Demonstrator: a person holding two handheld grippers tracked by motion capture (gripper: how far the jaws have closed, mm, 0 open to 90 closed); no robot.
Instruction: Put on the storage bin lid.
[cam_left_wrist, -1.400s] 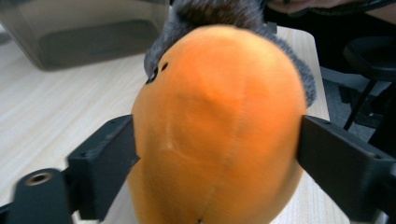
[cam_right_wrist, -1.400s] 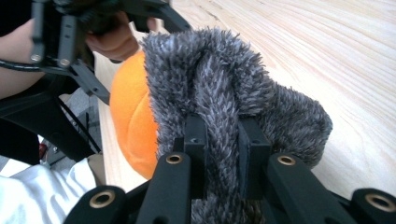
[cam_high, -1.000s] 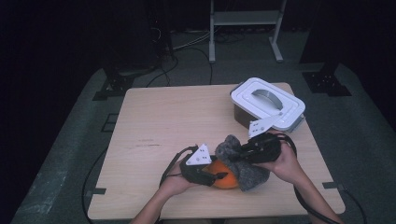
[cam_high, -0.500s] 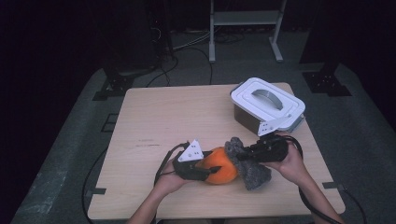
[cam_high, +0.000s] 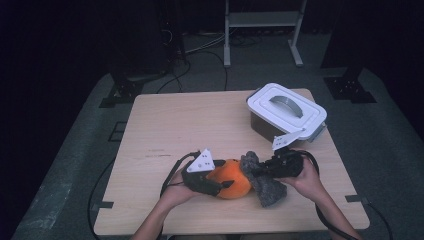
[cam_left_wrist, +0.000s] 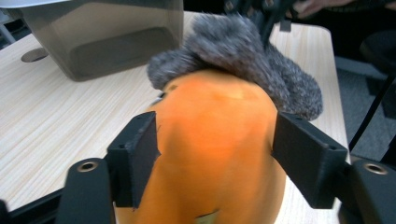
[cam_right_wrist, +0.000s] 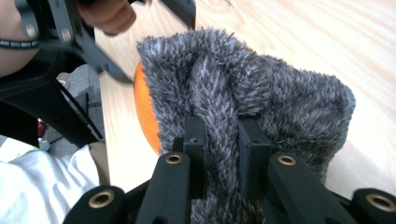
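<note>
Near the counter's (cam_high: 165, 125) front edge: left gripper (cam_left_wrist: 215, 144) clamped on both flanks of an orange plush ball (cam_left_wrist: 215, 140). Just right of that, right gripper (cam_right_wrist: 222, 135) pinched nearly shut on a fold of grey furry cloth (cam_right_wrist: 243, 93) draped against the ball. Farther back right, a lidded white-topped box (cam_high: 286, 111). No legible writing anywhere.

1. My high view looked forward and down from above the near edge, taking in the whole worktop (cam_high: 200, 125).
2. My left gripper view sat close behind its fingers (cam_left_wrist: 137, 158), facing the lidded box (cam_left_wrist: 107, 42).
3. My right gripper view was equally close; both shared the grey fuzzy cloth (cam_right_wrist: 243, 102).
</note>
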